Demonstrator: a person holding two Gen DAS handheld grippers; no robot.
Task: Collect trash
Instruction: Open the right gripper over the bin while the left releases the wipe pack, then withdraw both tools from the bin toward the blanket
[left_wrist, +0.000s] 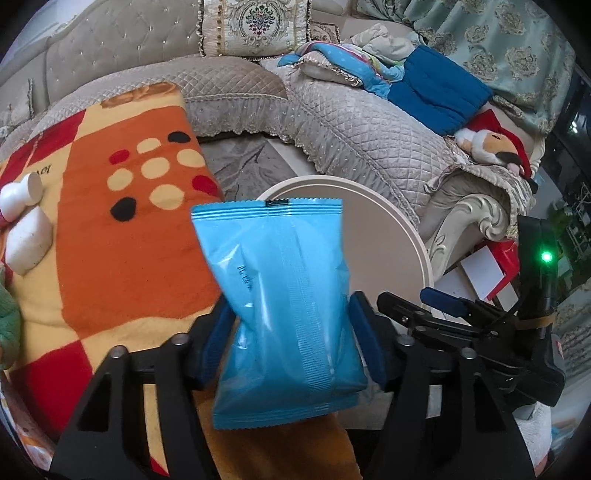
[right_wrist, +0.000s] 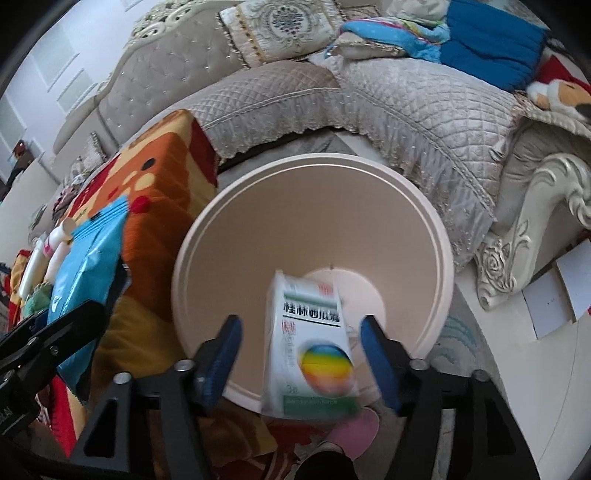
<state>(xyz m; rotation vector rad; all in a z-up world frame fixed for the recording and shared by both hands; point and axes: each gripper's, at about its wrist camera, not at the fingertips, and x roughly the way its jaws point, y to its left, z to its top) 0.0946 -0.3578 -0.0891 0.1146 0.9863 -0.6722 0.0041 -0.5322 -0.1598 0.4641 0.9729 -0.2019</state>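
Note:
My left gripper (left_wrist: 293, 328) is shut on a light blue plastic packet (left_wrist: 280, 295), held upright above the blanket edge beside the round beige bin (left_wrist: 388, 236). The packet (right_wrist: 85, 280) also shows at the left of the right wrist view. My right gripper (right_wrist: 301, 352) is open directly over the bin (right_wrist: 236, 236). A white medicine box (right_wrist: 310, 343) with a rainbow circle sits between its fingers, blurred and touching neither pad.
An orange, red and yellow blanket (left_wrist: 122, 236) covers the surface at left, with white bottles (left_wrist: 26, 229) on it. A quilted beige sofa (left_wrist: 351, 125) curves behind, bearing a blue cushion (left_wrist: 436, 96) and a plush toy (left_wrist: 491, 144). A pink slipper (right_wrist: 354, 428) lies below the bin.

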